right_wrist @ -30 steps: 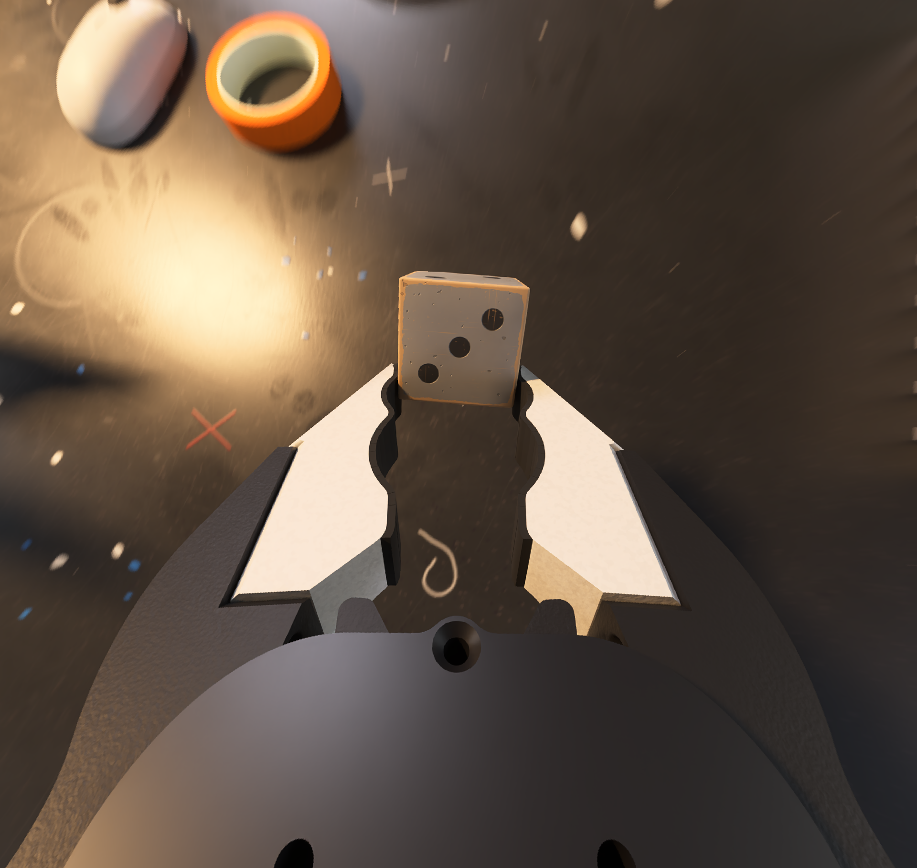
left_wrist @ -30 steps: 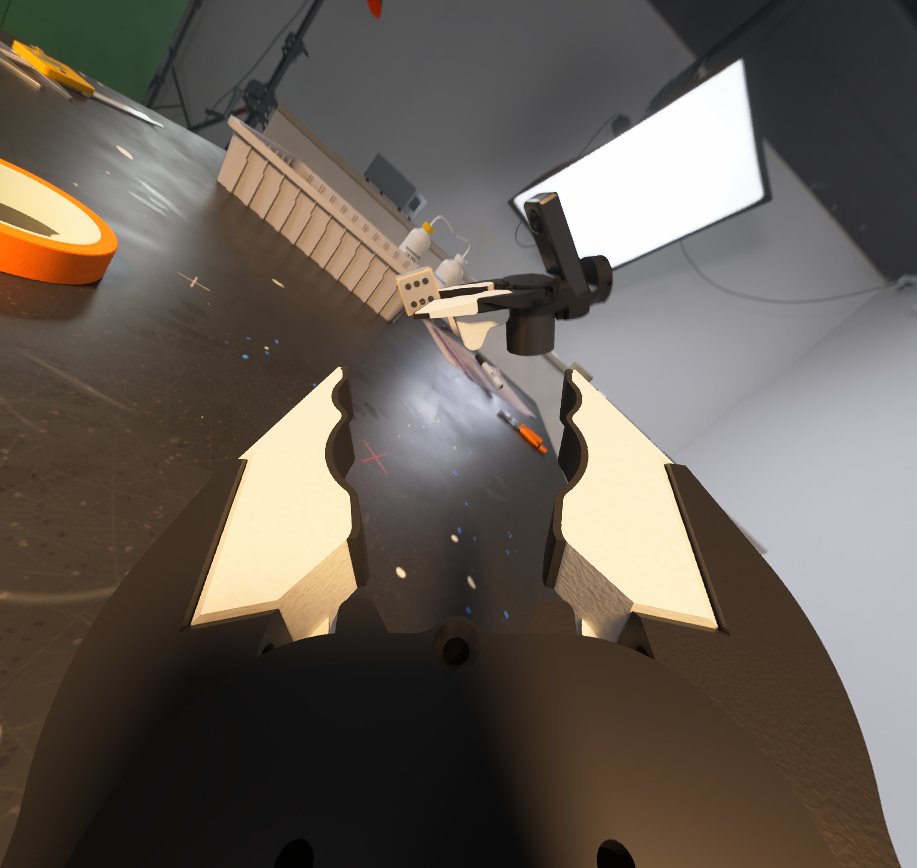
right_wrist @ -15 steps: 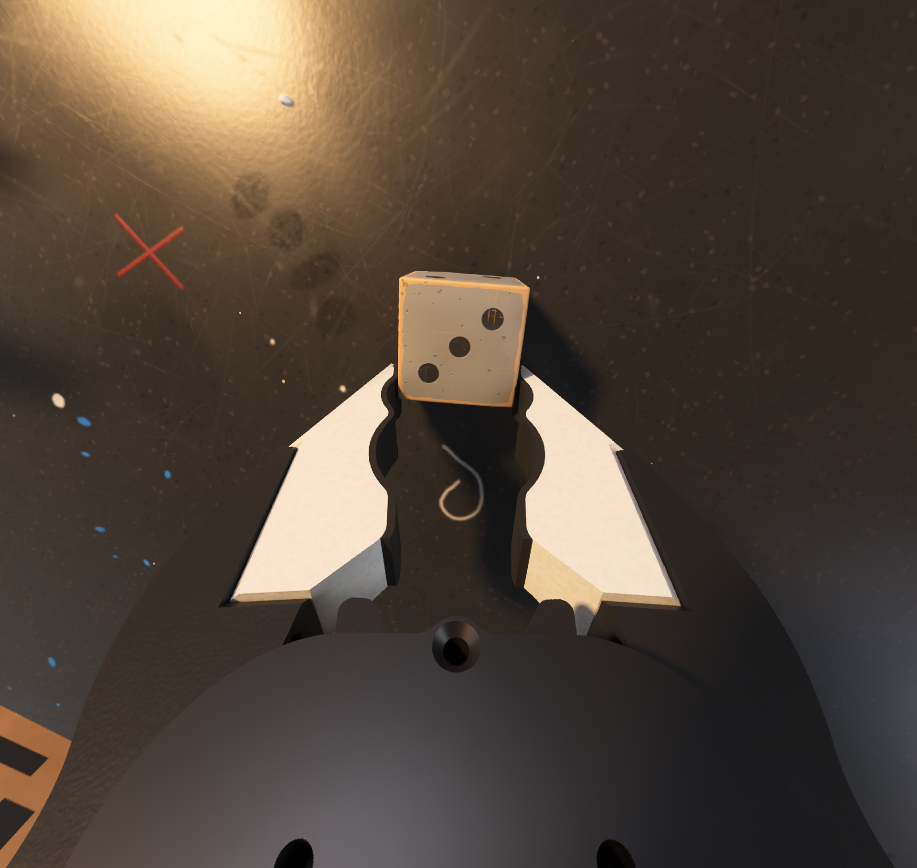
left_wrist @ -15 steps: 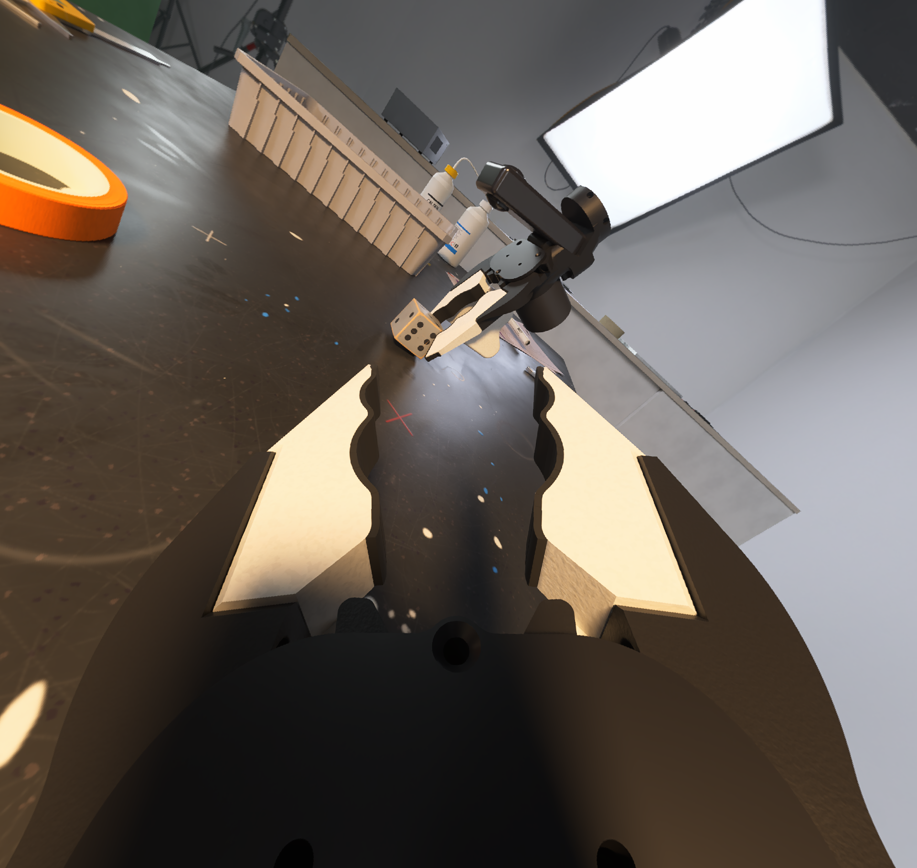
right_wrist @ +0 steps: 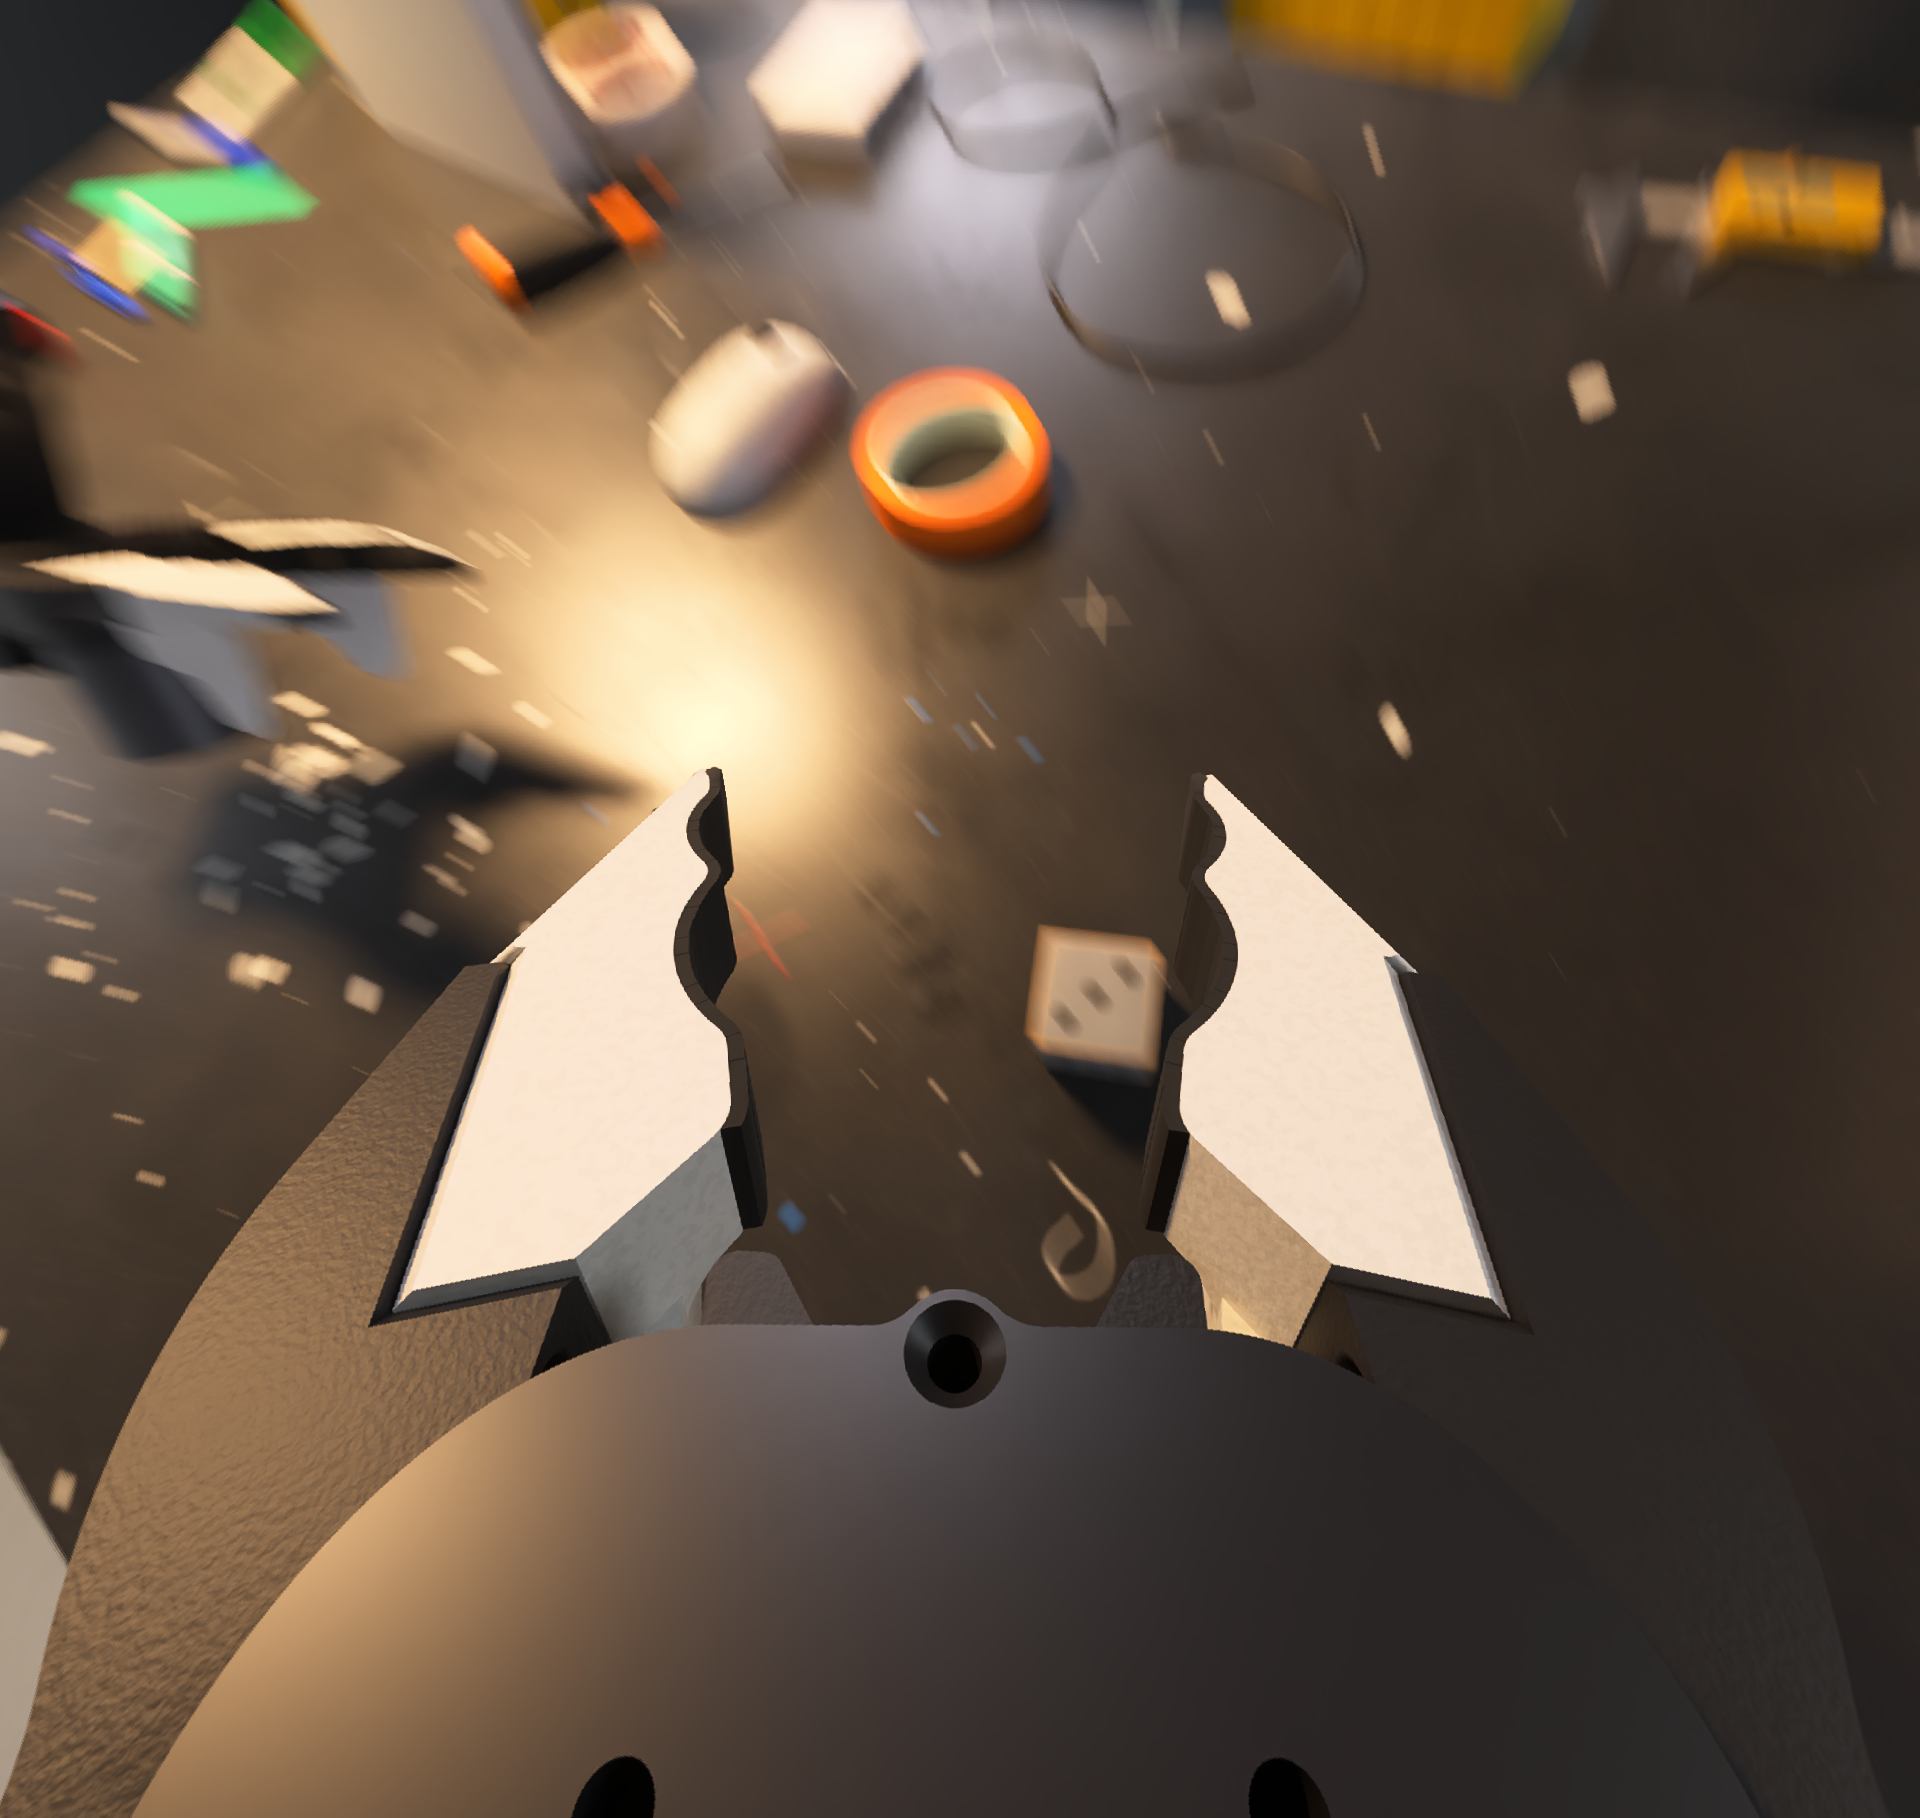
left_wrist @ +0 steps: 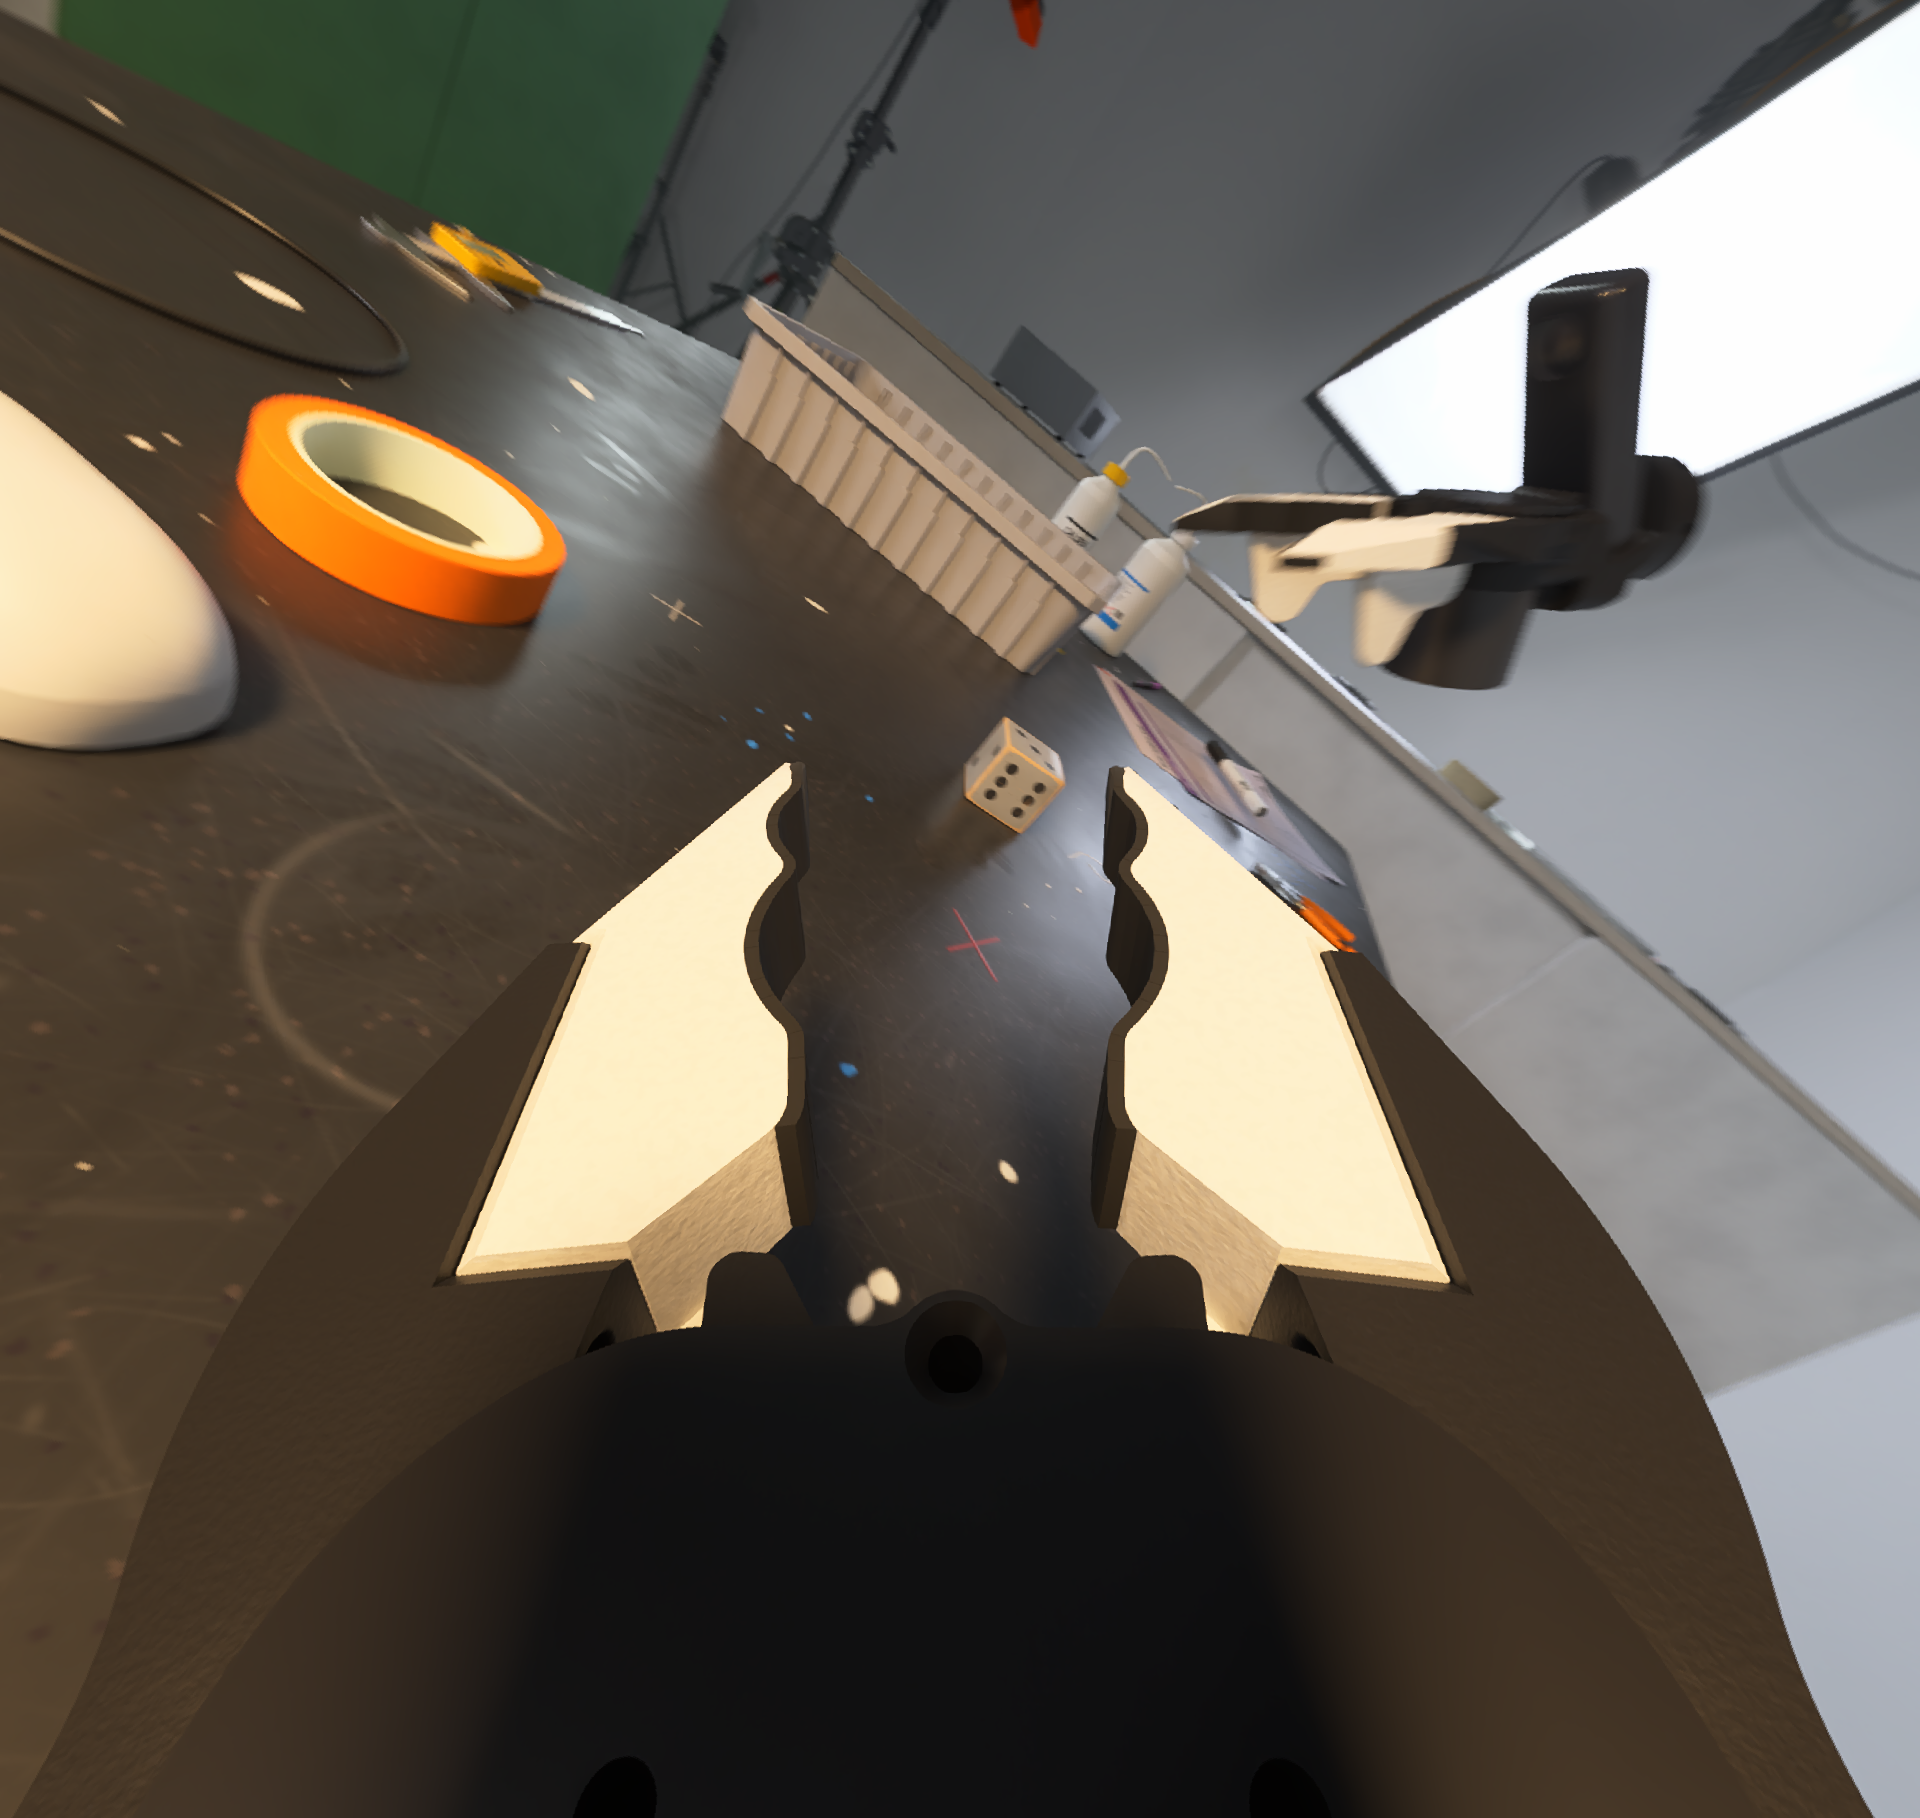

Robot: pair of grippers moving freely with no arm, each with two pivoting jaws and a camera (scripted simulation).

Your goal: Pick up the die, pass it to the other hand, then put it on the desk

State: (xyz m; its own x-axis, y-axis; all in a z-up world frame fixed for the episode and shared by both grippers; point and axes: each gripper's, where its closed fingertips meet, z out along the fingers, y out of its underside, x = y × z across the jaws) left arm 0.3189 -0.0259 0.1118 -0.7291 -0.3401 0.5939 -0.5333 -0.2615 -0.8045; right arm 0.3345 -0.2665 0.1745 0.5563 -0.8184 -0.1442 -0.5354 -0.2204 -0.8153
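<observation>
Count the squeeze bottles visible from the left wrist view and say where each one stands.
2. One white squeeze bottle with a yellow cap stands behind the white tray's far end; the other squeeze bottle stands just in front of it. More may be hidden behind the tray.

A dark, scratched table is seen under a warm patch of reflected light. Behind it, a grey wall, a green backdrop and a bright white light panel are shown. A dark light stand is set by the wall.
</observation>
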